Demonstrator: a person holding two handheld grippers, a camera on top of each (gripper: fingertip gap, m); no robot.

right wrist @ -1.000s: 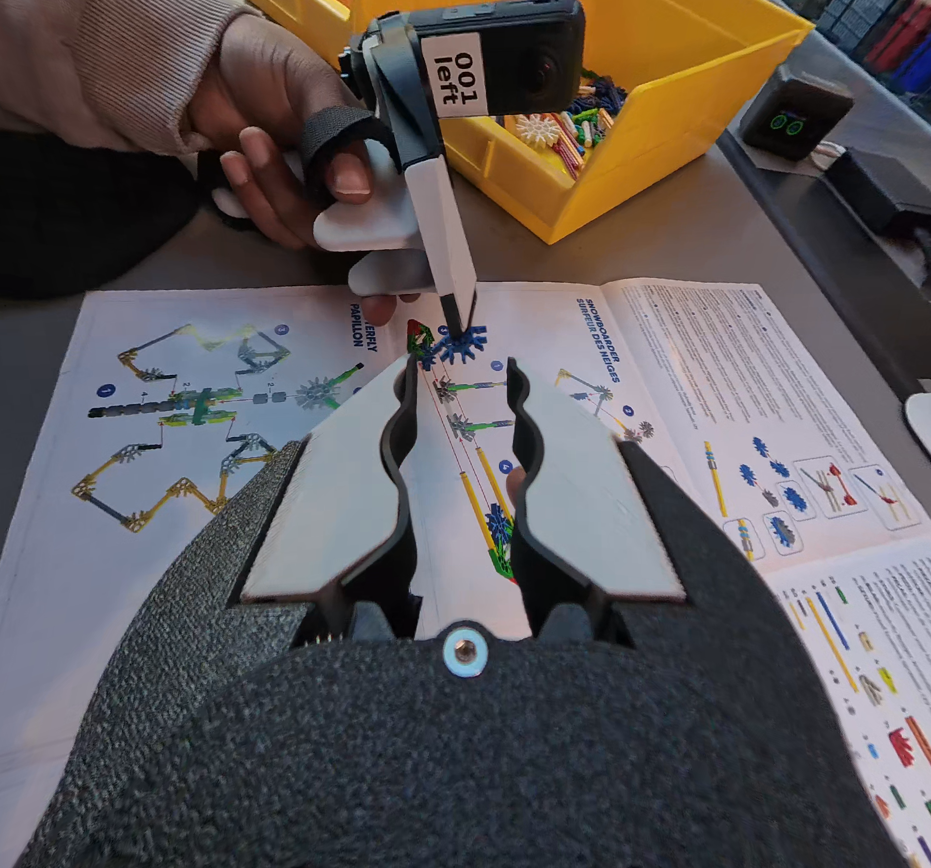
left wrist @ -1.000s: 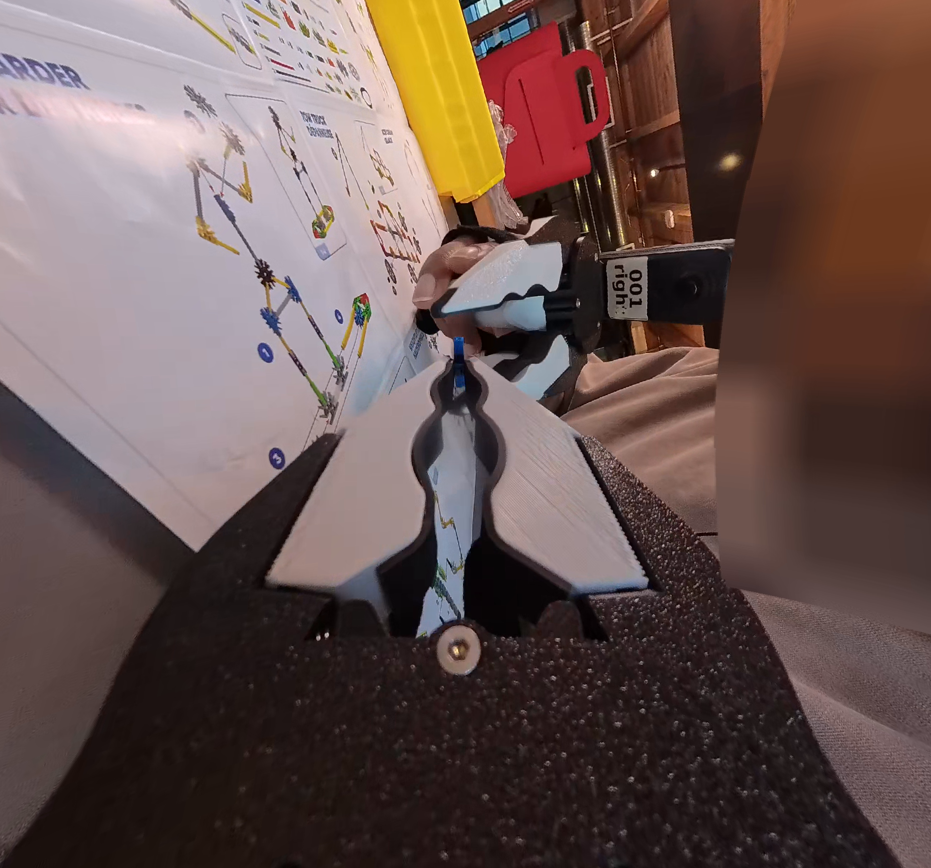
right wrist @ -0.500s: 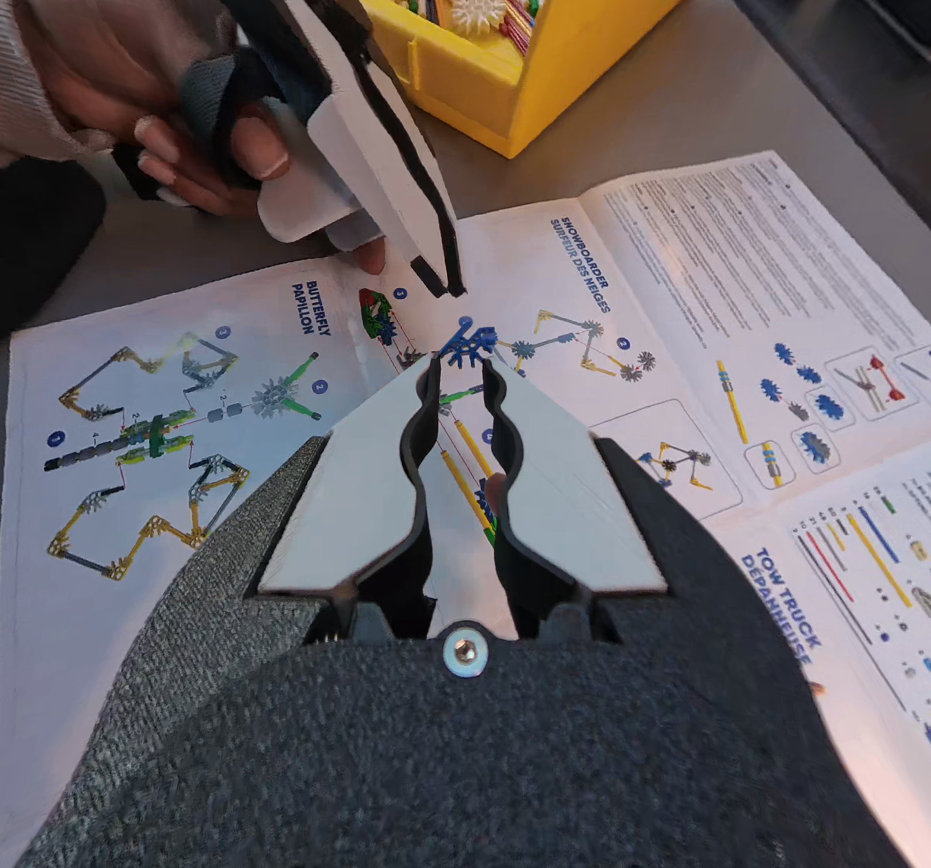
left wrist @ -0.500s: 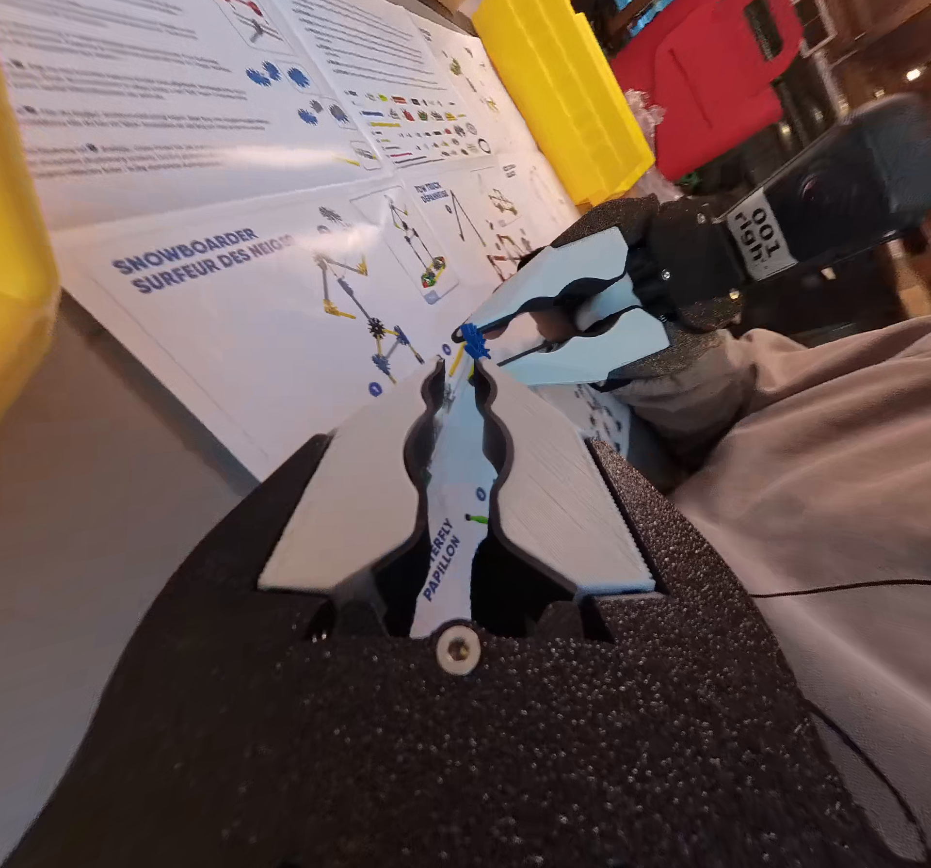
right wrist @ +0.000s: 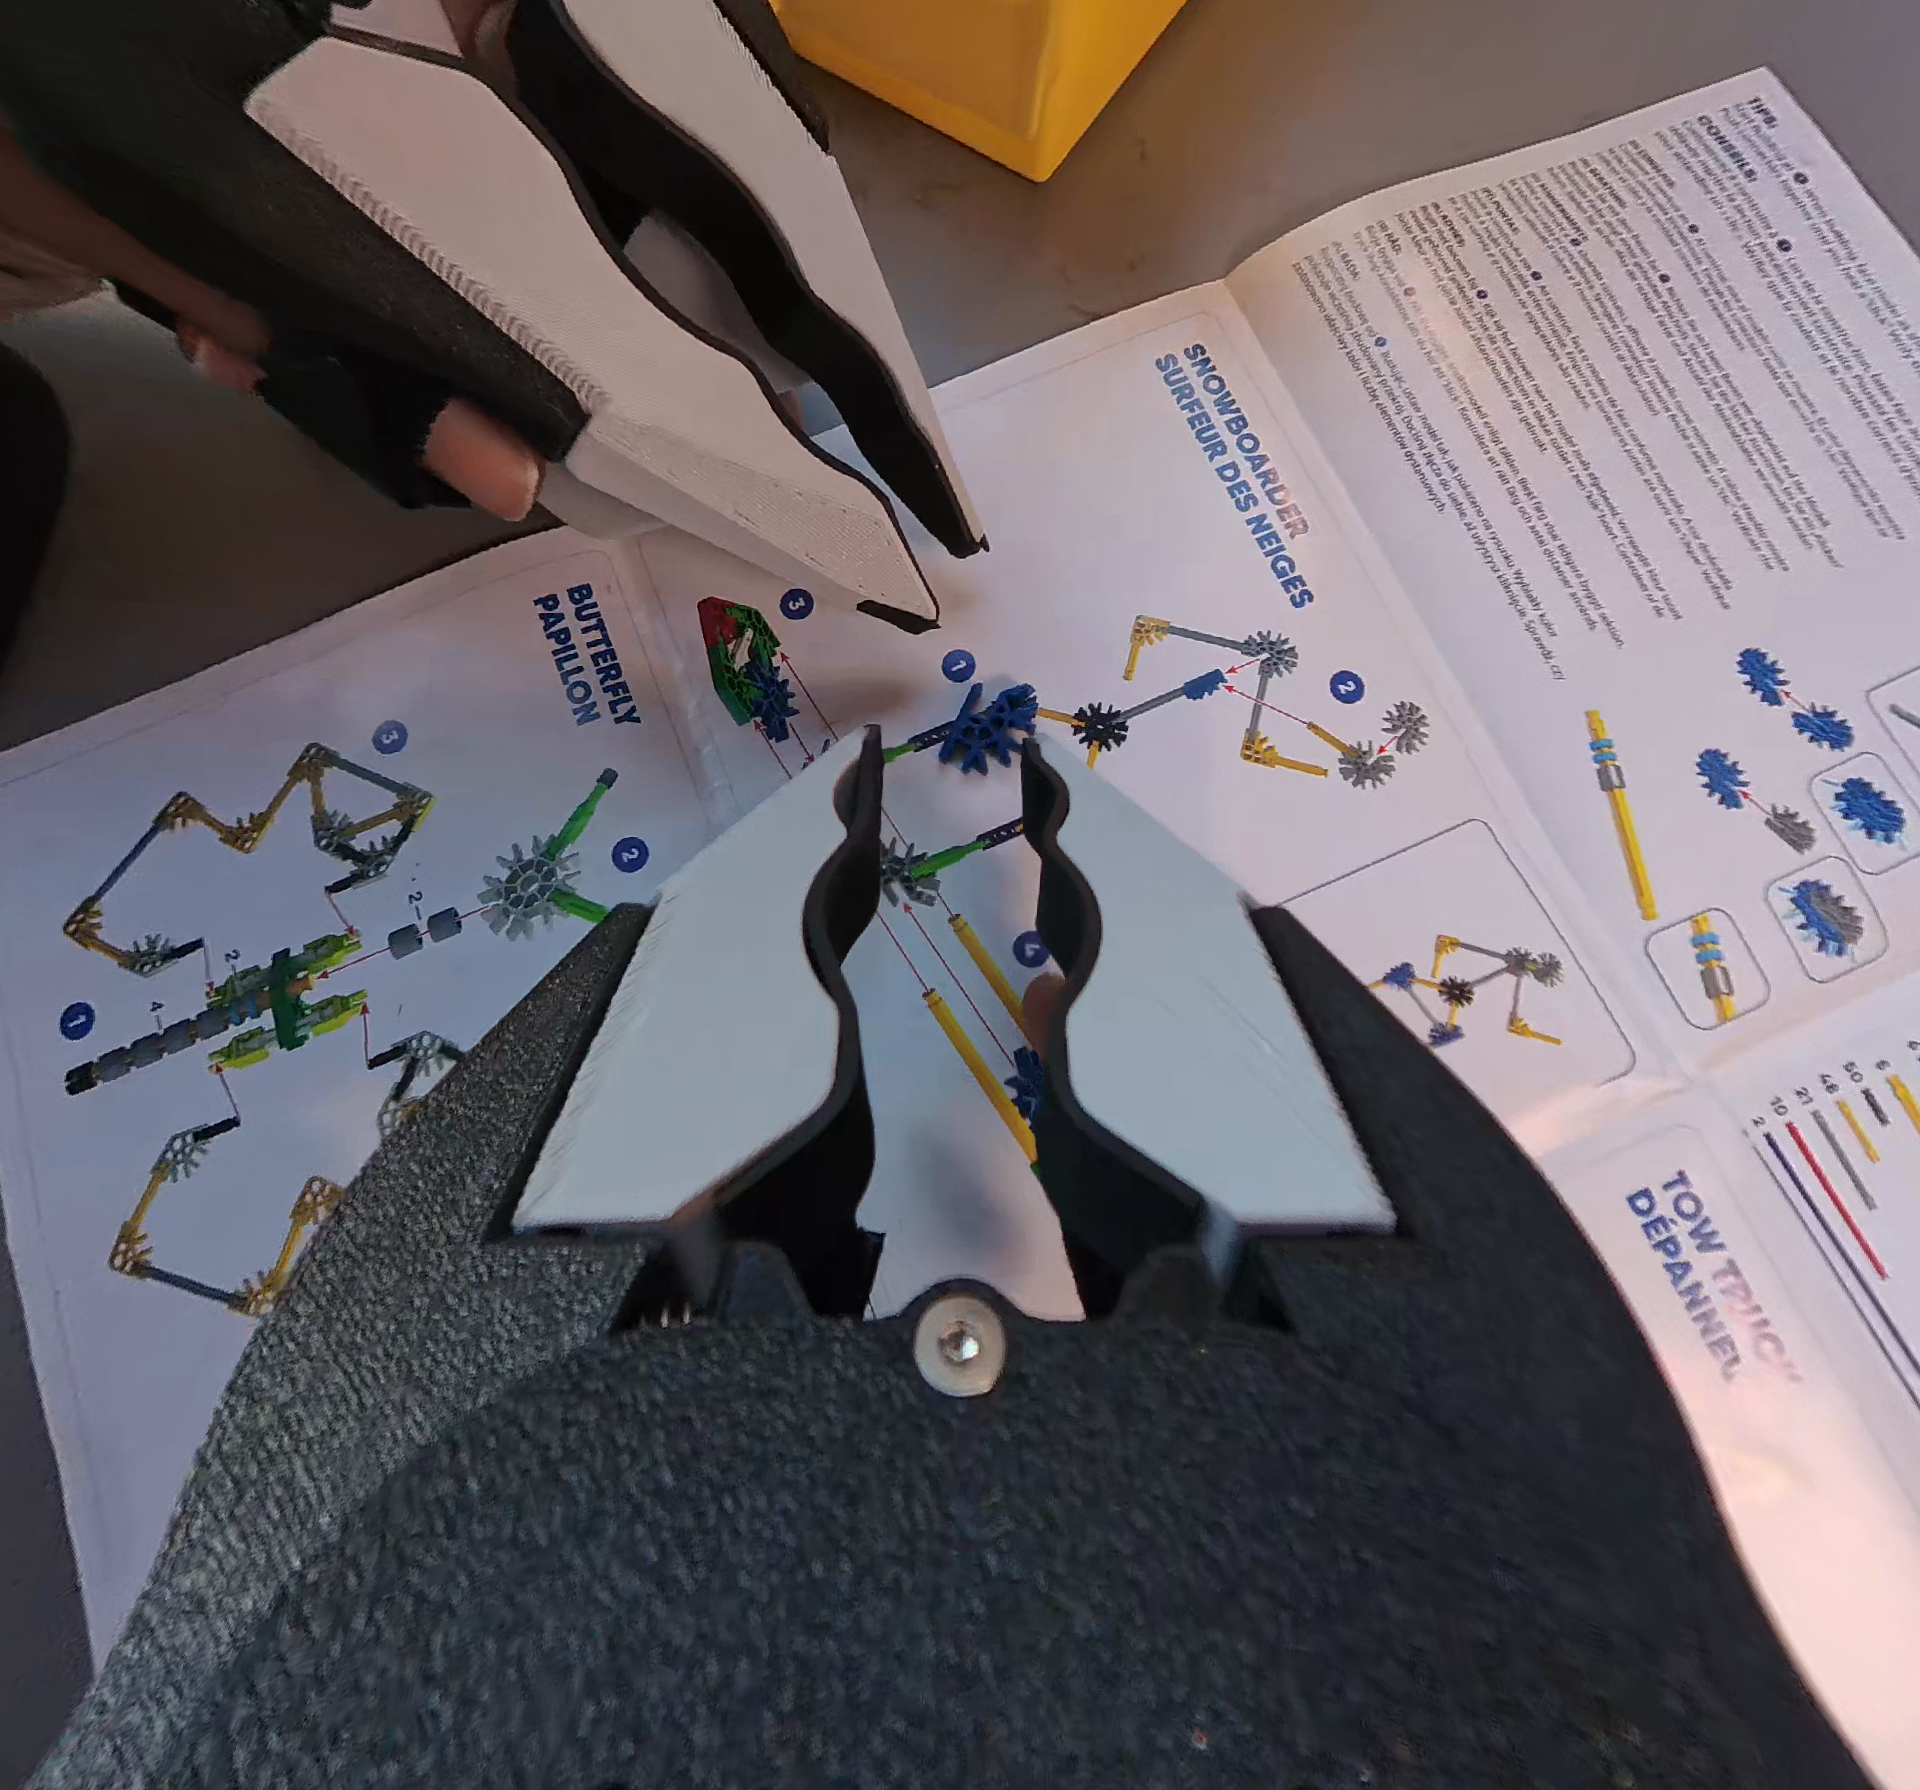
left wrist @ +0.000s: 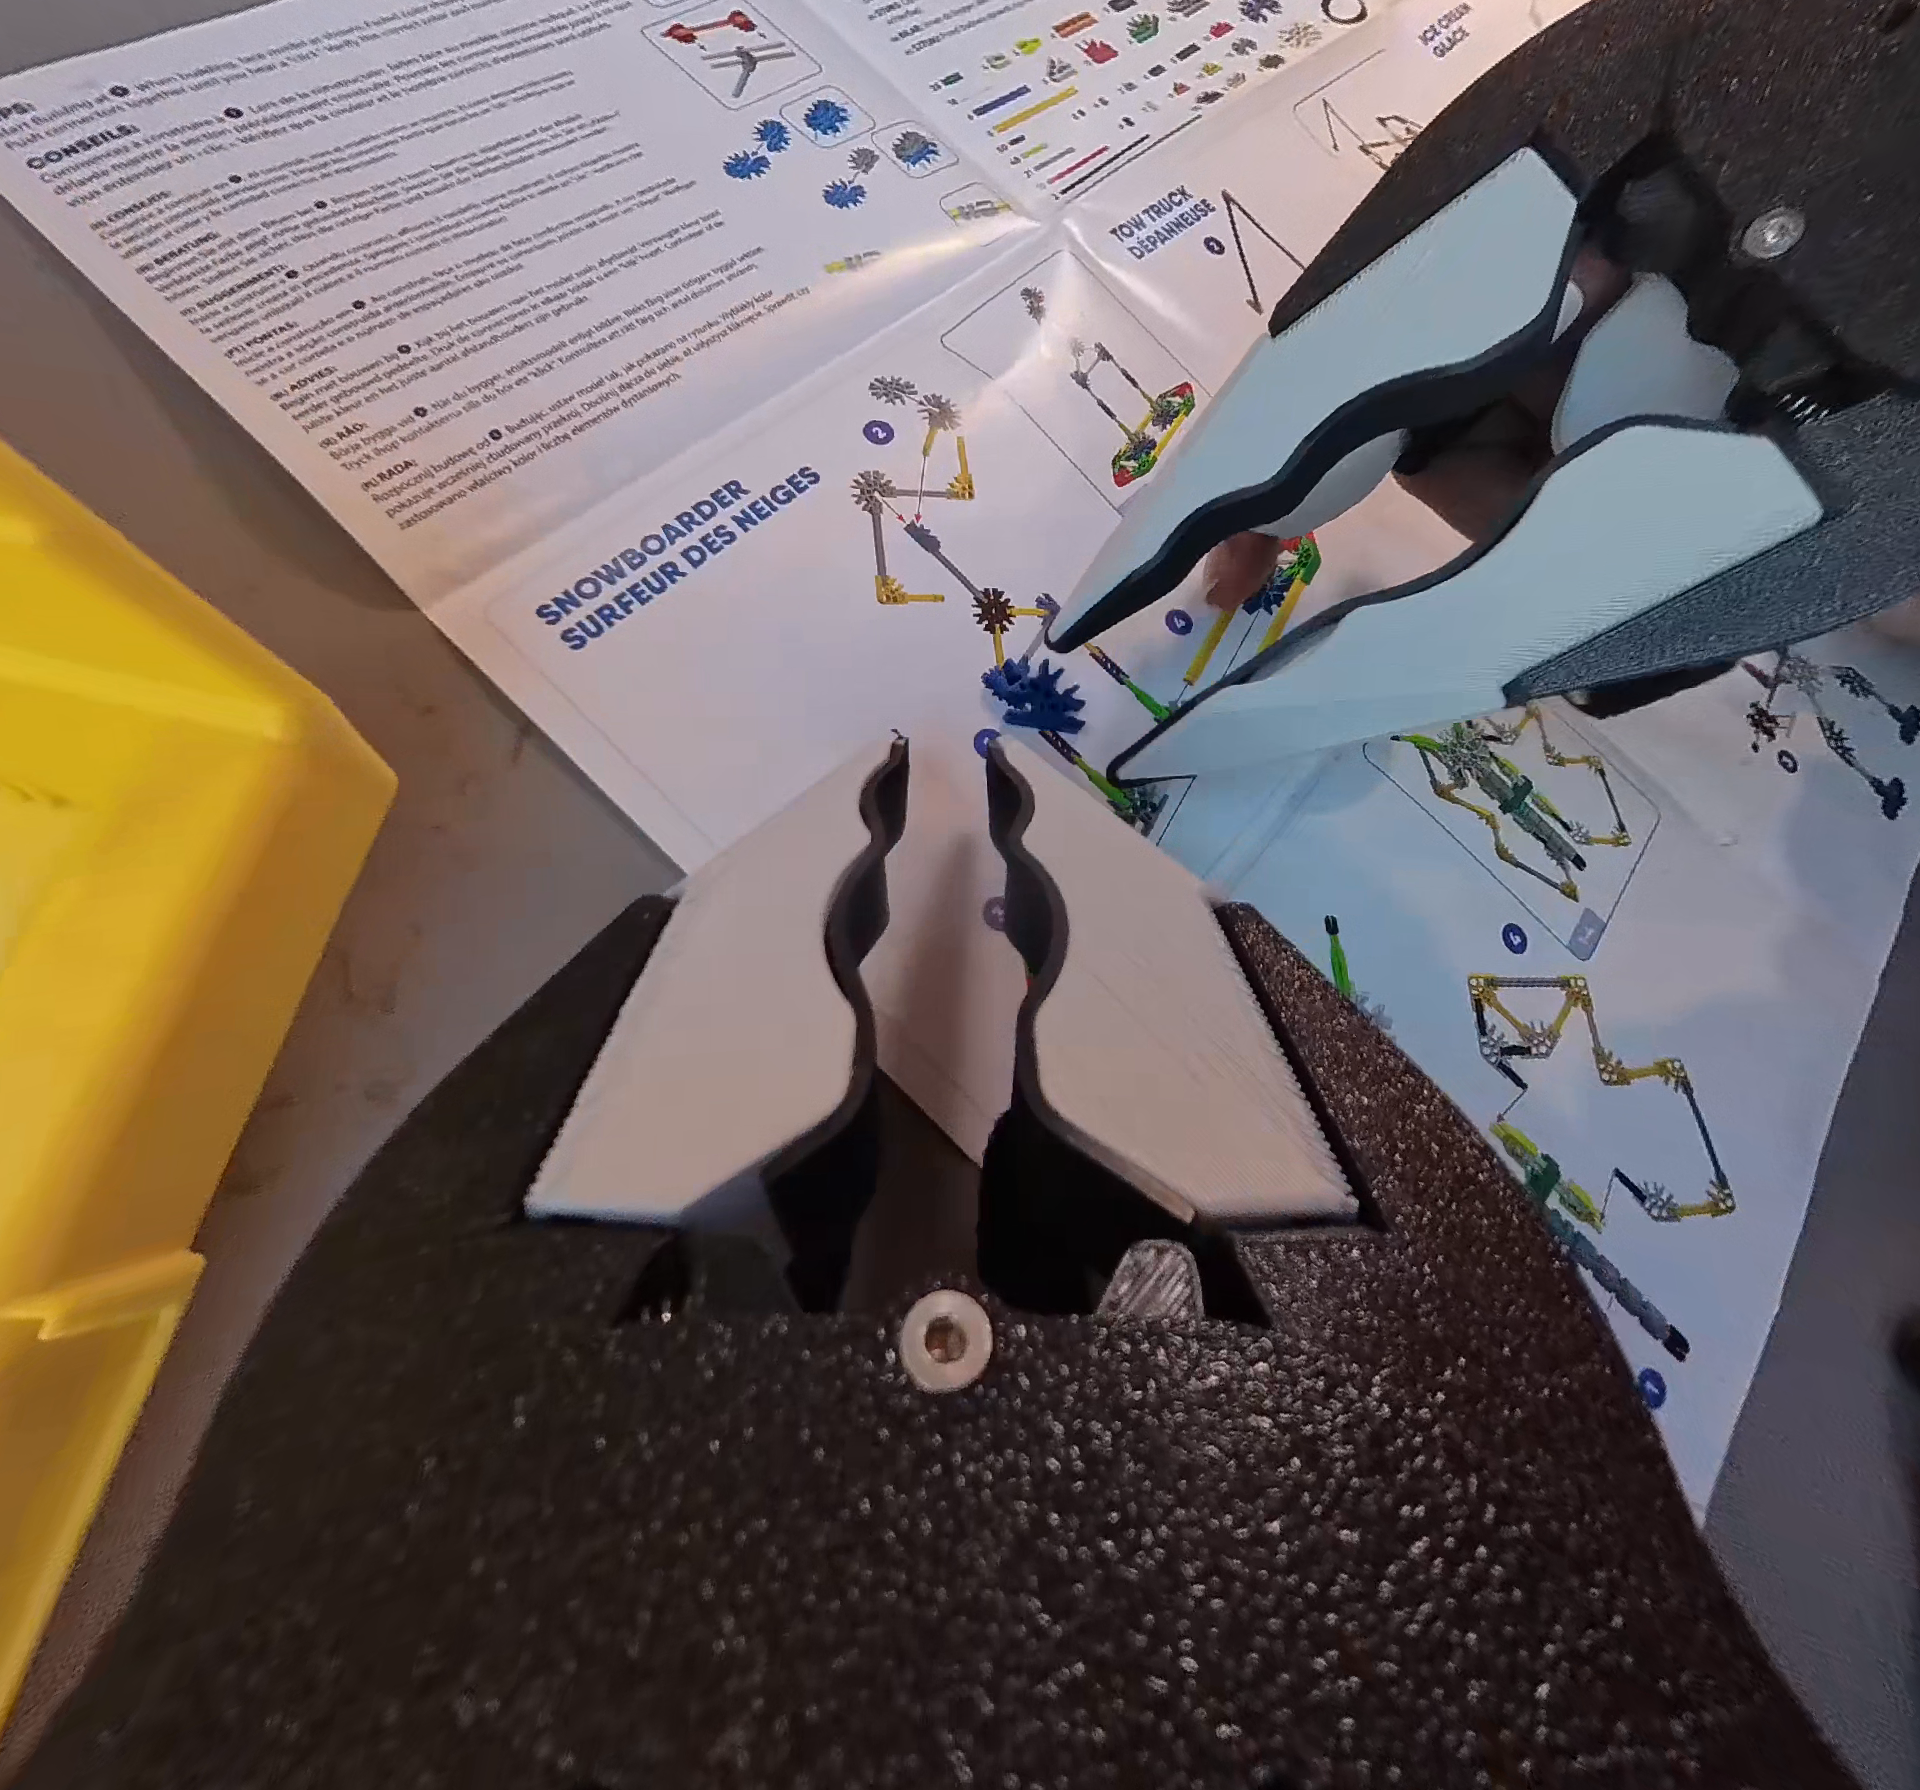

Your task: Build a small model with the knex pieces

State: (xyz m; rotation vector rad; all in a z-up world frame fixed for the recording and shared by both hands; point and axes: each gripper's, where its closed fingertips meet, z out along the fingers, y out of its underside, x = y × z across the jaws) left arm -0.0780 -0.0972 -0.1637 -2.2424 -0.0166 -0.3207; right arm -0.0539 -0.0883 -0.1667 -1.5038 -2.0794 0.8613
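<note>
A small blue toothed connector (left wrist: 1023, 691) lies on a white folded instruction sheet (left wrist: 623, 286). My left gripper (left wrist: 945, 745) is open by a narrow gap and empty, its tips just short of the connector. My right gripper (left wrist: 1083, 701) comes in from the right, open, with its tips on either side of the connector. In the right wrist view the connector (right wrist: 982, 722) sits just ahead of and between the tips of my right gripper (right wrist: 948, 741). My left gripper (right wrist: 935, 582) hangs over the sheet (right wrist: 1455, 493) from the upper left.
A yellow plastic bin (left wrist: 156, 857) stands on the grey table (left wrist: 468, 722) to the left of the sheet; its corner shows at the top of the right wrist view (right wrist: 987, 5). A gloved hand (right wrist: 478, 462) holds the left gripper. The tips of both grippers are at nearly the same place.
My left gripper let go of the blue connector, opened and tilted up over the sheet. My right gripper moved in and opened wider around the connector, which now lies on the paper.
</note>
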